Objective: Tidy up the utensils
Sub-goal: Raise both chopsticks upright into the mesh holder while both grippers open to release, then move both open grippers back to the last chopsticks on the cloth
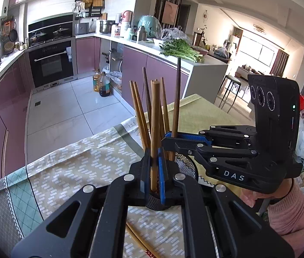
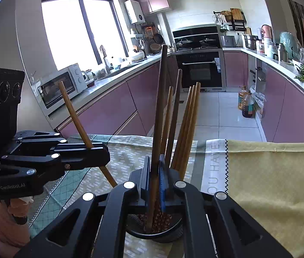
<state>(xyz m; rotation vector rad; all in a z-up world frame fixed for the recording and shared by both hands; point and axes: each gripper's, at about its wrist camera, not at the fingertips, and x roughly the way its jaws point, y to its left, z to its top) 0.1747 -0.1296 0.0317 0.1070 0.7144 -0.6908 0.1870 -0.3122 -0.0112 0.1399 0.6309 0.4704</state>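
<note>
A black mesh holder [image 2: 174, 229] stands on the table with several wooden chopsticks [image 2: 187, 124] upright in it. My left gripper [image 1: 154, 167] is shut on a light wooden chopstick [image 1: 155, 118], held upright just above the holder [image 1: 187, 164]. My right gripper [image 2: 155, 172] is shut on a dark brown chopstick [image 2: 160, 99] whose lower end reaches into the holder. In the left wrist view the right gripper [image 1: 169, 140] comes in from the right with the dark chopstick [image 1: 176, 96]. In the right wrist view the left gripper [image 2: 104, 155] holds the light chopstick [image 2: 74, 116] tilted; its lower end is hidden.
A patterned green and beige tablecloth [image 1: 76, 167] and a yellow cloth [image 2: 270, 182] cover the table. Loose chopsticks [image 1: 139, 241] lie on the cloth near me. Beyond the table edge lie the kitchen floor, purple cabinets and oil bottles [image 1: 101, 85]. A hand in a pink sleeve [image 1: 291, 210] holds the right gripper.
</note>
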